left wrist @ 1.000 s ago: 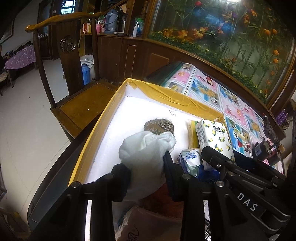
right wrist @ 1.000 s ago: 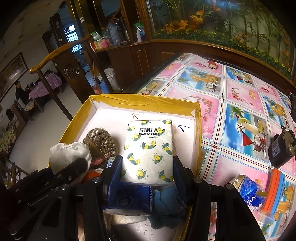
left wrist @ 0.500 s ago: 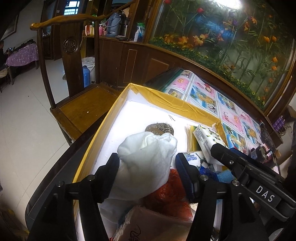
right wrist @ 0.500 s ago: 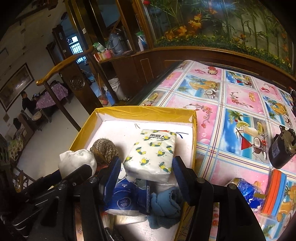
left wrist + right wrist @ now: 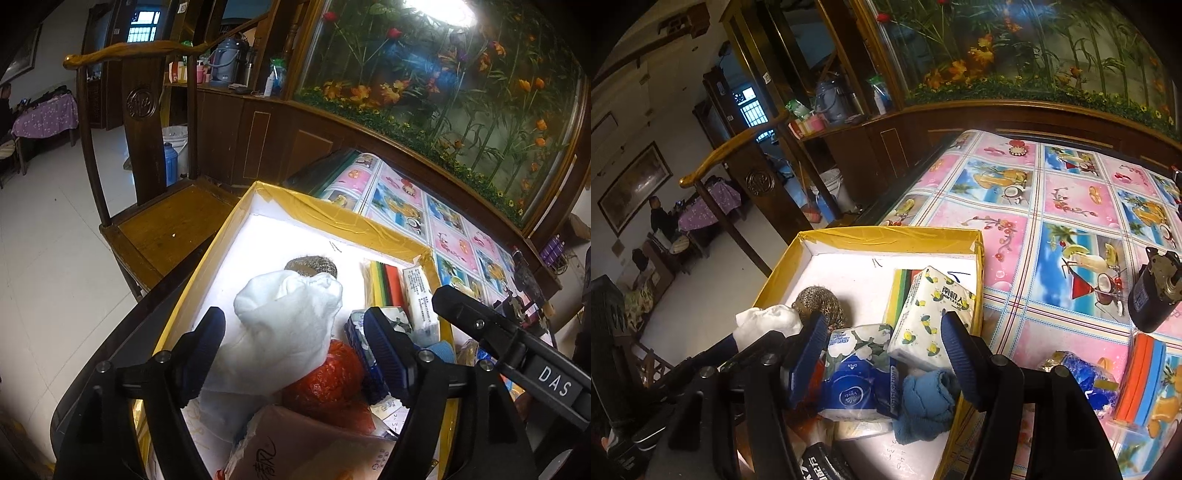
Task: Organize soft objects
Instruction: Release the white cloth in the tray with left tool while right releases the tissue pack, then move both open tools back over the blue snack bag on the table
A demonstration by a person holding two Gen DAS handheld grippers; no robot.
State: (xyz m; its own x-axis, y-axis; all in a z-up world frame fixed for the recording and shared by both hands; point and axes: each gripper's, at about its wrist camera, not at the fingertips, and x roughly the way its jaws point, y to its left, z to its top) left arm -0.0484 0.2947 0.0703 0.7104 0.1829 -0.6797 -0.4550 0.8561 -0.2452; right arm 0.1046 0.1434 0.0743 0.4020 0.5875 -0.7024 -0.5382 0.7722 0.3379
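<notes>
A yellow-rimmed white box (image 5: 332, 212) (image 5: 886, 234) holds soft things. My left gripper (image 5: 295, 341) is open above a white cloth bundle (image 5: 288, 321) that rests on a red mesh ball (image 5: 325, 380). My right gripper (image 5: 881, 354) is open over a lemon-print tissue pack (image 5: 931, 317), a blue Vinda tissue pack (image 5: 855, 380) and a blue cloth (image 5: 927, 402). A brown metal scourer (image 5: 820, 302) (image 5: 312, 266) lies further in. Coloured sponges (image 5: 384, 284) lie by the right wall.
A wooden chair (image 5: 162, 221) stands left of the box. On the patterned tablecloth (image 5: 1071, 206) to the right are a dark motor-like object (image 5: 1152, 295), an orange sponge (image 5: 1141, 376) and a blue wrapped item (image 5: 1078, 373). A paper pack (image 5: 295, 454) lies at the box's near end.
Both grippers opened and drew back. The white cloth bundle was let go onto the red ball. The lemon tissue pack was let go and now leans tilted in the box.
</notes>
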